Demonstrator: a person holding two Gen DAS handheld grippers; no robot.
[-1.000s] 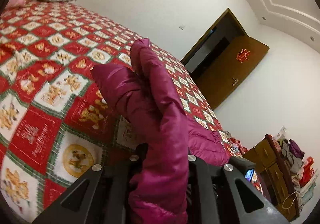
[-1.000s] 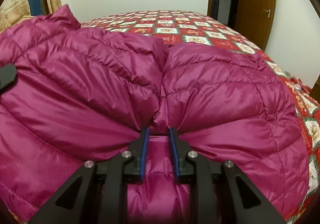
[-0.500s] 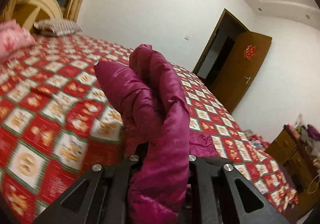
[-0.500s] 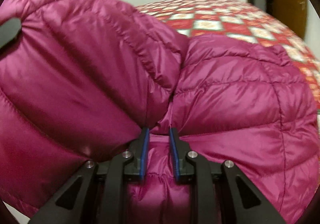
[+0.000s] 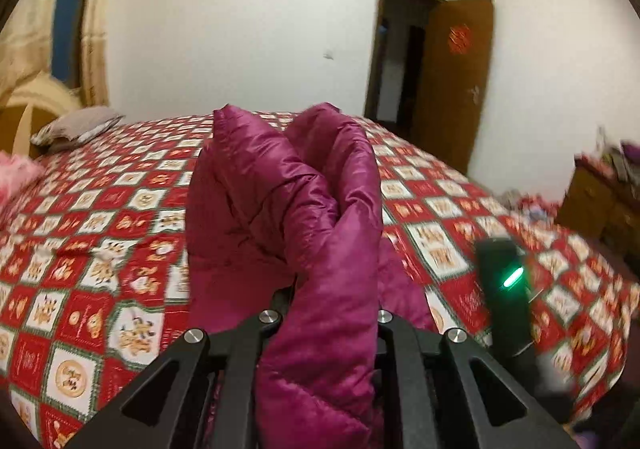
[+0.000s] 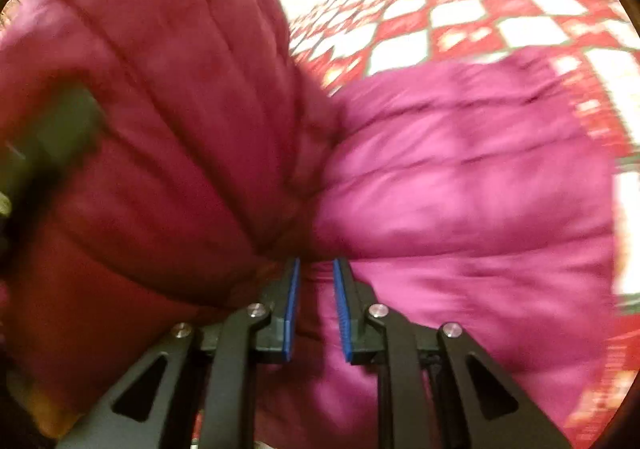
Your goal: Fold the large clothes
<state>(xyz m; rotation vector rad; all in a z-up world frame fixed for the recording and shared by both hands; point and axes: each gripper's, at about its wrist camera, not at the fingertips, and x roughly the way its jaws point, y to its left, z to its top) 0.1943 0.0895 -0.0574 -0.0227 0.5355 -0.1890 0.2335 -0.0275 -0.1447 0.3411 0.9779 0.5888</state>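
- Where the left wrist camera looks along its tongs, the left gripper is clamped on a thick bunched fold of a magenta puffer jacket; the padded cloth fills the narrow gap between the two black arms and hides the pads.
- That fold rises in front of the camera as two rounded humps, lifted clear of the bed, whose red, white and green patchwork cover spreads out on both sides.
- A grey pillow lies at the far left end of the bed, by a cream headboard.
- Behind the bed stands a white wall with an open wooden door bearing a red ornament; a wooden dresser sits at the right edge.
- At lower right, a blurred black device with a green light comes into view over the bed cover.
- From the right wrist camera, blurred, the right gripper is closing its jaws on a pinch of the same jacket; the blue pads stand a little apart with magenta cloth gathered between them.
- Here the jacket fills most of the view, one quilted panel lifted at left, another spread over the bed cover at right.
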